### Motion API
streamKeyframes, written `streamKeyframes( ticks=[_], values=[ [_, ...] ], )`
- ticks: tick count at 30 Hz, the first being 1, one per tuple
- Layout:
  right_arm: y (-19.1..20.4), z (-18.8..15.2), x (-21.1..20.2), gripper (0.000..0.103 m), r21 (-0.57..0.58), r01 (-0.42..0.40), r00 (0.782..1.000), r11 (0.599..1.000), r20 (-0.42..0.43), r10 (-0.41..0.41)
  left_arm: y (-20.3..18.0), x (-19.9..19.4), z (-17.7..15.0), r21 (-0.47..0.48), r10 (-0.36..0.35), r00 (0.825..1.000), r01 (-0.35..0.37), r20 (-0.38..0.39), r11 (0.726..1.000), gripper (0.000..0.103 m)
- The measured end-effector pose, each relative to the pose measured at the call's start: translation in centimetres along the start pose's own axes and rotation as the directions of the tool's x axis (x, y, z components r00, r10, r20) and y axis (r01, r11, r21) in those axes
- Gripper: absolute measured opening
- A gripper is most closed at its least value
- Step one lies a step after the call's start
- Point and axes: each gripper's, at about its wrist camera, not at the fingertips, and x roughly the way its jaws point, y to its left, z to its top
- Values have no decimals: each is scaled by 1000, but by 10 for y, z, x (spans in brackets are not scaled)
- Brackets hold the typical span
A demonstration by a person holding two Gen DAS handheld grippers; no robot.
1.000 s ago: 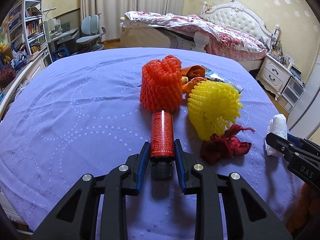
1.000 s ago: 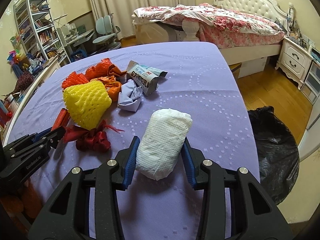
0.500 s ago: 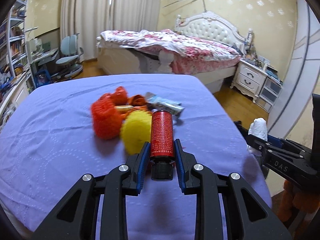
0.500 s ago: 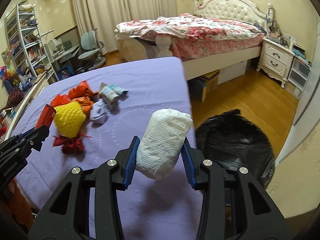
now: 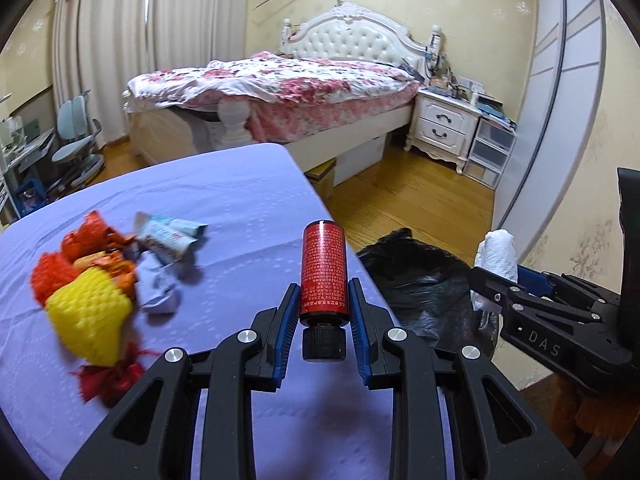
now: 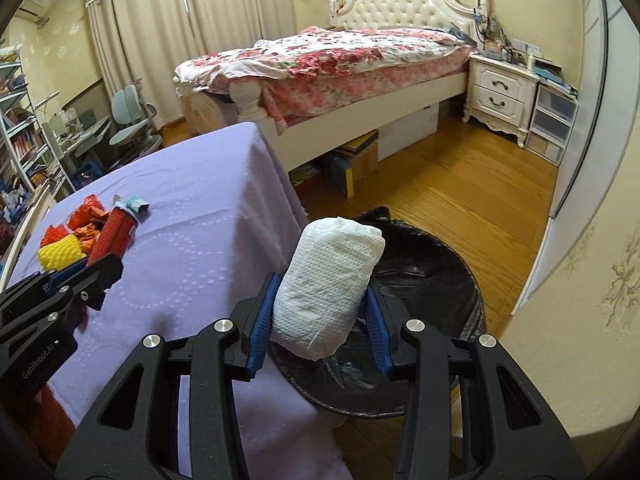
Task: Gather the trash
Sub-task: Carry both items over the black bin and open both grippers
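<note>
Bin relation: black trash bag (image 6: 432, 280) lies on floor beyond table (image 6: 208, 208) edge, directly under right gripper (image 6: 320, 300), nearer than left | right jaws part-open, clamped on white paper wad (image 6: 328, 288), axis forward-up | left gripper (image 5: 323, 312) shut on red bottle (image 5: 323, 272), cap rearward, over table edge | text: "DAS", "GenRobot.AI"; bottle print unreadable

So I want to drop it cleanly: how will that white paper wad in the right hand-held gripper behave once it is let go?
The white paper wad looks soft and dimpled between the right hand-held gripper pads, so it is probably light and squashy. It may spring back a little and drop slowly. The black trash bag lies below it.
</note>
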Motion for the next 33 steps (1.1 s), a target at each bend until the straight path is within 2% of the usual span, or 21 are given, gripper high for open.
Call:
streamKeyframes(
  ticks=[13,15,16,17,19,24,33],
  values=[
    [-36,8,22,43,41,26,1000,999,-12,-26,-43,49,13,88,0,999,4,-40,996,27],
    [-42,9,26,48,57,23,1000,998,-18,-22,-47,53,13,98,-3,999,8,-49,995,27],
    [-44,10,26,59,63,23,1000,998,-17,-22,-48,56,14,103,-4,998,9,-55,995,29],
    [-47,10,27,63,71,27,1000,997,-10,-26,-49,58,13,108,-4,998,10,-62,994,32],
    [-51,11,28,63,81,36,999,996,-8,-35,-51,60,12,113,7,998,0,-64,994,56],
    [-61,11,29,63,111,55,998,992,-11,-55,-54,56,11,121,17,999,-12,-41,993,73],
    [-59,6,24,64,125,48,999,991,-10,-47,-44,46,8,108,52,998,-48,-33,993,76]
  ],
)
